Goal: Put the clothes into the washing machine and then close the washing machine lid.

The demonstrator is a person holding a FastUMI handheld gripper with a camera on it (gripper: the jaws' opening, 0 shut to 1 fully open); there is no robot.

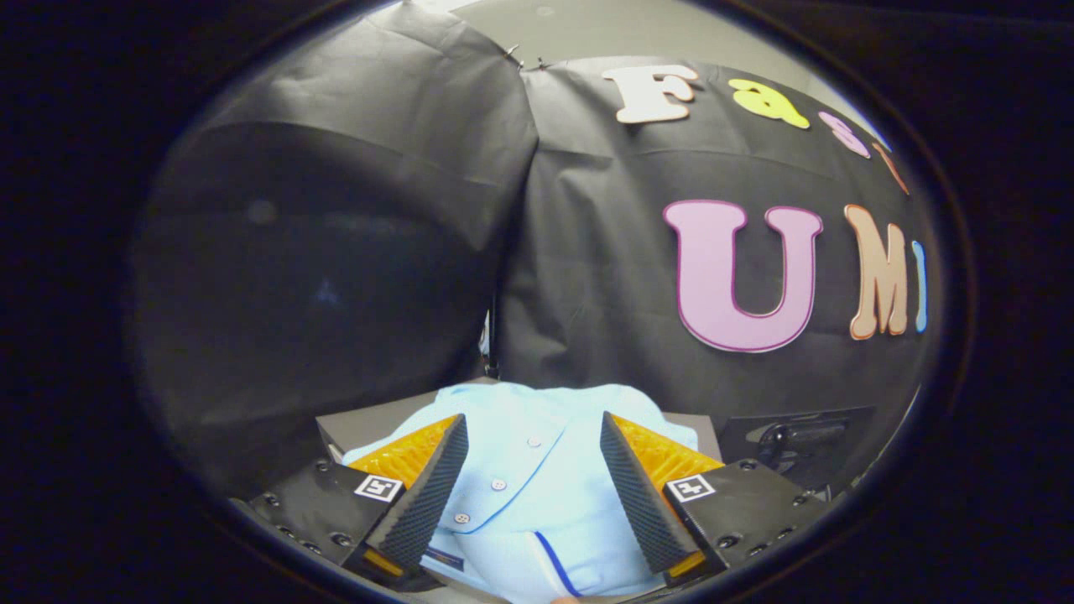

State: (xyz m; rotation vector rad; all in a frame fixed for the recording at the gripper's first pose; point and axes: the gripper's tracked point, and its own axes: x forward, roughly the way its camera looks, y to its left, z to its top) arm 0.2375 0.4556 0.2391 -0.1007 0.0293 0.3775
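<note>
Shirt between your tongs, on the worktop.

Your tongs (533, 482) stand wide apart, fingers either side of the pale blue button-up shirt (537, 470) without pressing it. It lies on the grey worktop (369, 424), its button placket slanting away from you between the fingers toward the booth's black cloth wall (587, 252).

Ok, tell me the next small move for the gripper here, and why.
Probably lower and close: the gripper is open, its fingers apart on either side of the light blue shirt, which lies flat between them, not yet pinched. Closing there should gather cloth.
</note>
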